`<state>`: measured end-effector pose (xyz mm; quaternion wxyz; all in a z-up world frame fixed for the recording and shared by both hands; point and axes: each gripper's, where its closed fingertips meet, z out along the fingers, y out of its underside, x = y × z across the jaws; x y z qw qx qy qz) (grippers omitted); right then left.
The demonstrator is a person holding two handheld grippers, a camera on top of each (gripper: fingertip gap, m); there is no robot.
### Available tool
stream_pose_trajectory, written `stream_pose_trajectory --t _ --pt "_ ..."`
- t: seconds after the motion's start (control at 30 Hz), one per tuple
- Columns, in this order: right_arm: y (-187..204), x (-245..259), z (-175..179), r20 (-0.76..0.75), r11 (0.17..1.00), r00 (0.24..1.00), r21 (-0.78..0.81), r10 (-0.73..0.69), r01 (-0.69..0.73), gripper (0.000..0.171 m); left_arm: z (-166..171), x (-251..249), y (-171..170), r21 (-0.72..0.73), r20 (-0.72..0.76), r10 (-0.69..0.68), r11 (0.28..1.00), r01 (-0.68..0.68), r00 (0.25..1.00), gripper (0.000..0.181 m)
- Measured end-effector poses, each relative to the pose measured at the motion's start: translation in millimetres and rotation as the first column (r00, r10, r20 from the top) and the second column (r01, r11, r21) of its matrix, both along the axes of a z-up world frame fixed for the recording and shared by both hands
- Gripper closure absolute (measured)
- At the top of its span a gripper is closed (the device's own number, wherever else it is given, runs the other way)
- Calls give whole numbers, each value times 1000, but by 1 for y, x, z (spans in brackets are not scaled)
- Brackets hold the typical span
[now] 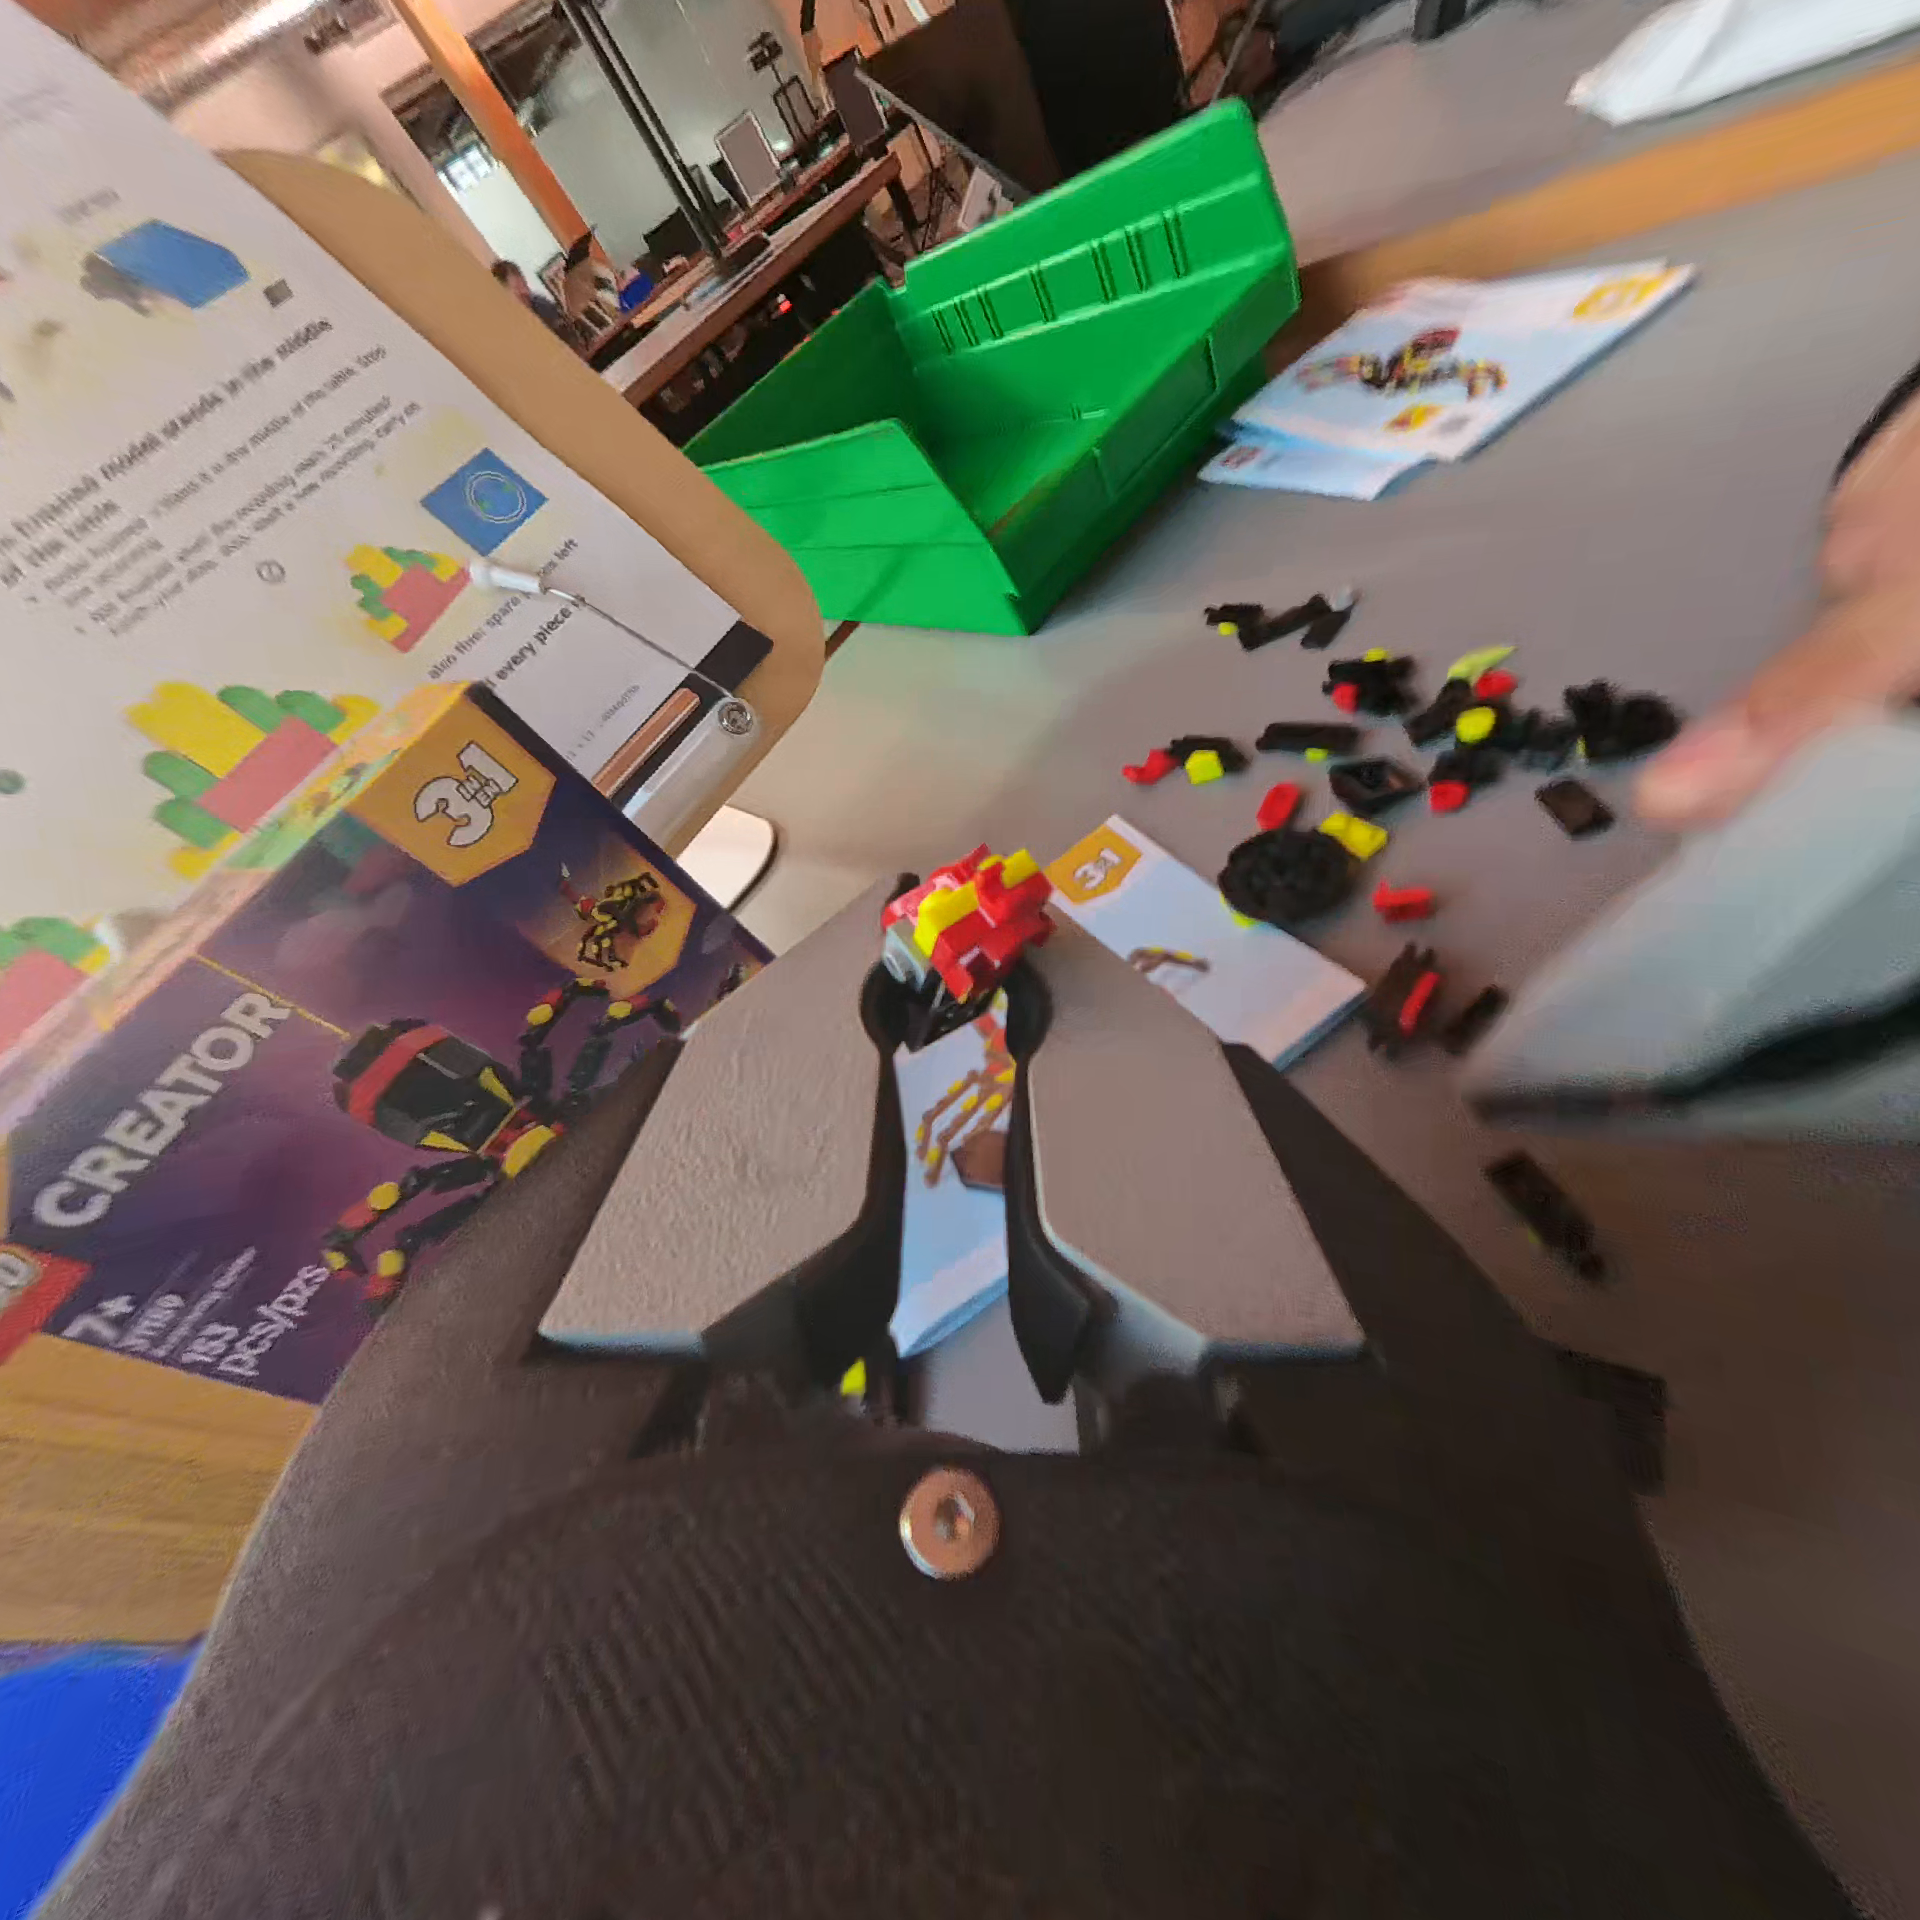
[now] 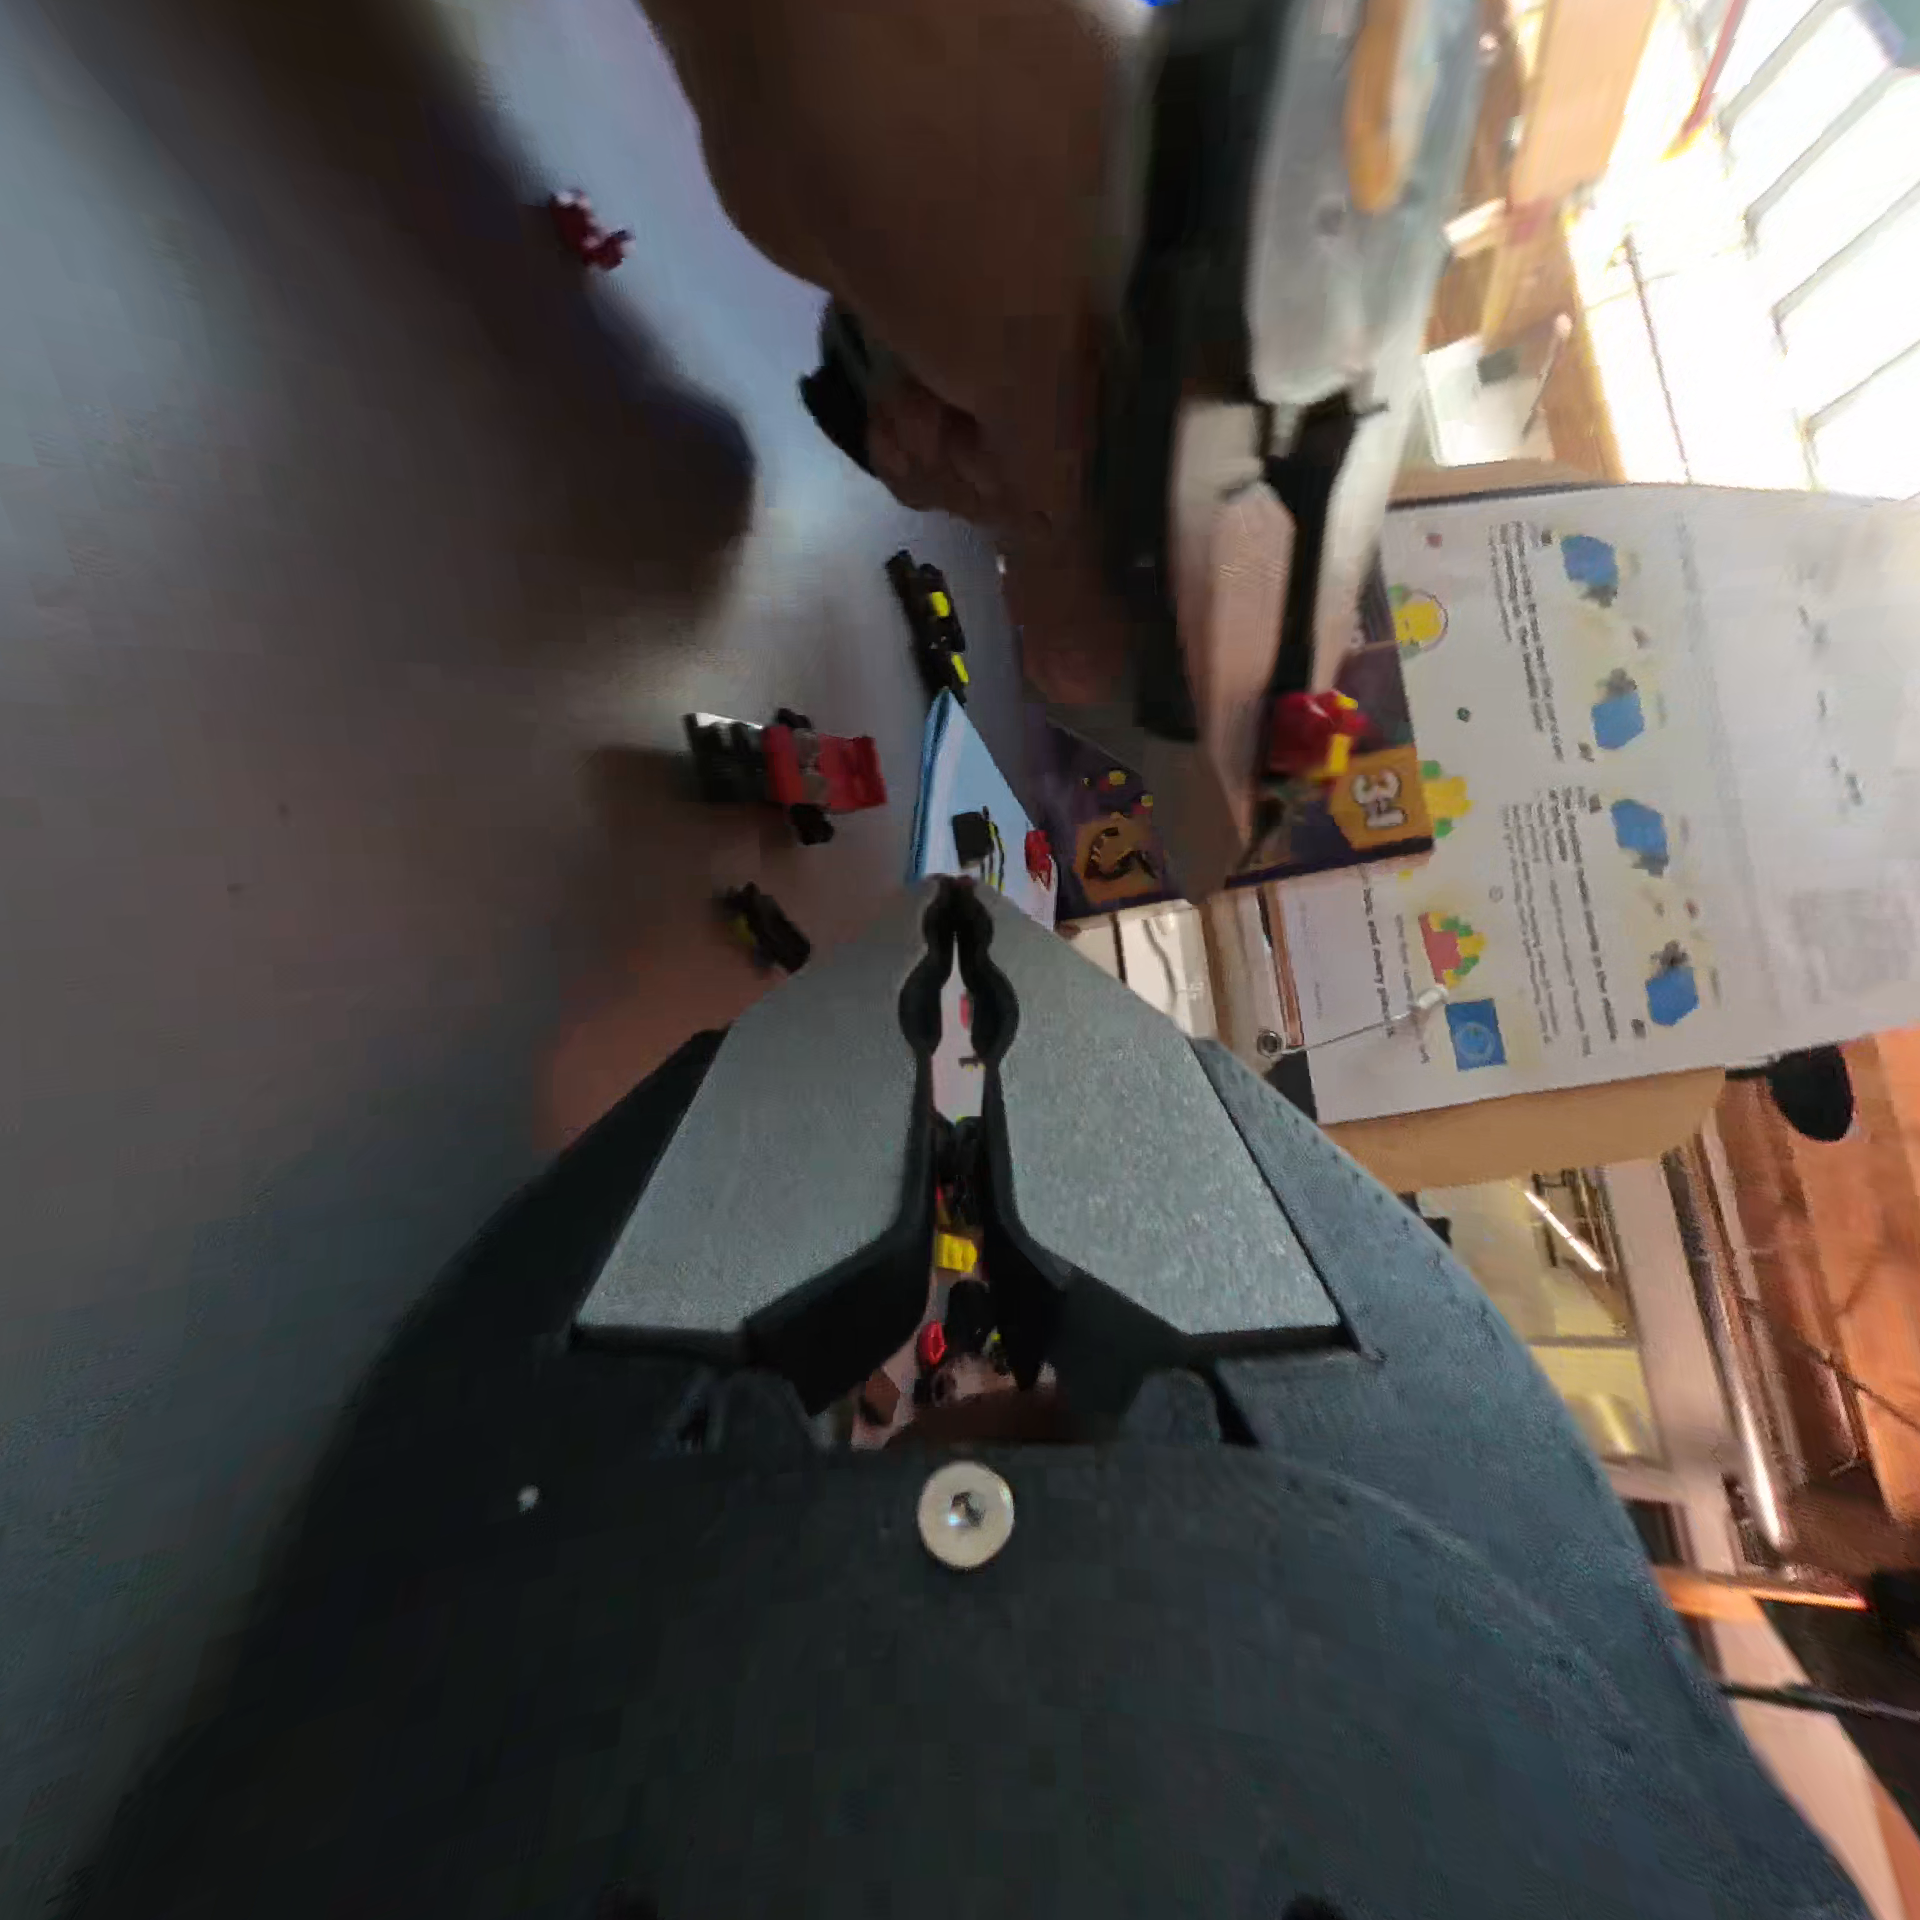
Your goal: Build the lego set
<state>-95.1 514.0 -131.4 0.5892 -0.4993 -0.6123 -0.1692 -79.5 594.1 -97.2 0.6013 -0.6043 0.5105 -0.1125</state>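
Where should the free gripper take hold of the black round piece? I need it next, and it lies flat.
Grip the black round piece across its rim, coming straight down from above: it lies flat on the table, so only its edges offer purchase. Probably approach from its left, since loose bricks crowd its right.

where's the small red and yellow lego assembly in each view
Left wrist view: the small red and yellow lego assembly sits centre frame, clamped at the tips of the left tool.
Right wrist view: centre right, held by the far tool.
Shared landmark: the purple lego box beside it.
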Motion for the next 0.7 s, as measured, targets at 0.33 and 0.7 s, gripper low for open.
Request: stream_pose_trajectory --t 0.33,0.7 --pt "1 24 62 -453 1000 891 12 -16 24 171 -14 17 -15 219 -178 -6 975 46 984 168" --pt "-2 12 53 -442 999 897 -39 12 -33 164 -13 39 -46 130 -132 -139 979 156 981 169"
